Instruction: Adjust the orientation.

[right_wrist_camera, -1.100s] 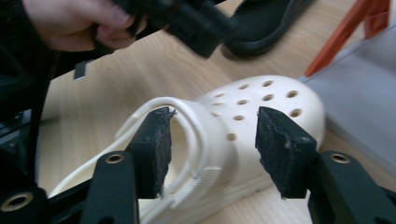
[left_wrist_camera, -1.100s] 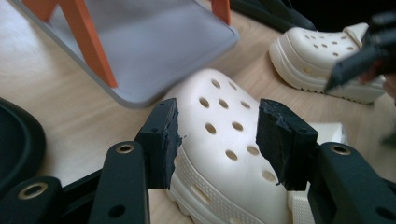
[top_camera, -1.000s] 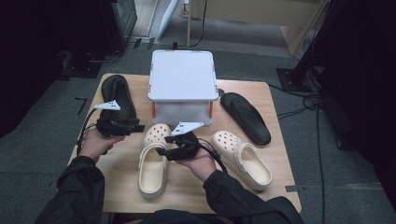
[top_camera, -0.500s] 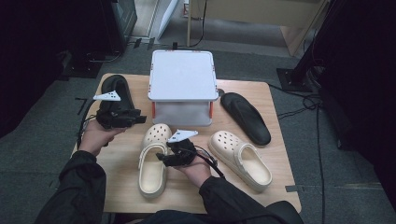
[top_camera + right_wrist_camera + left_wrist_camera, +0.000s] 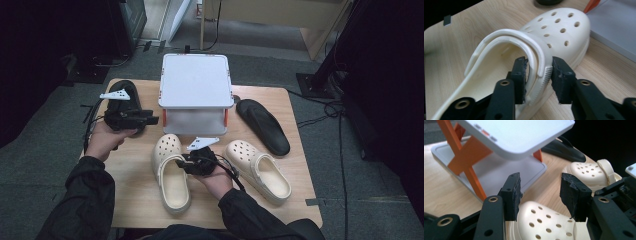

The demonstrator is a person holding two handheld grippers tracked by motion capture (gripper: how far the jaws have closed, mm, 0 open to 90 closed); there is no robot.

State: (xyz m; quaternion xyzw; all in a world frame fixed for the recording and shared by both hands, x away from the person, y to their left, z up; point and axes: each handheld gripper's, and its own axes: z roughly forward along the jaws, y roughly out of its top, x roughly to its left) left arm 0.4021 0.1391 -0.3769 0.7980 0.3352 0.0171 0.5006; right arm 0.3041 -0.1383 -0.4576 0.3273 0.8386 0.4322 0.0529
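Note:
Two cream clogs lie on the wooden table: the left clog [image 5: 172, 172] and the right clog [image 5: 257, 167]. My right gripper [image 5: 184, 161] is at the left clog's right side. In the right gripper view its jaws straddle the clog's side wall and folded strap [image 5: 536, 56], with both pads against them, so my right gripper [image 5: 539, 76] is shut on that clog. My left gripper [image 5: 149, 120] hovers left of the white stand, jaws pointing right. In its own view my left gripper [image 5: 540, 192] is open and holds nothing, and the left clog's perforated toe [image 5: 541, 225] lies below it.
A white two-level stand [image 5: 196, 82] with orange legs [image 5: 465, 157] sits at the table's back middle. One black insole [image 5: 262, 125] lies to its right, another [image 5: 122, 92] at the back left under my left hand. Bare wood [image 5: 300, 200] shows at the front right.
My right gripper dropped toward the person and settled on the left clog's side wall. My left gripper moved farther away from the person and slightly right.

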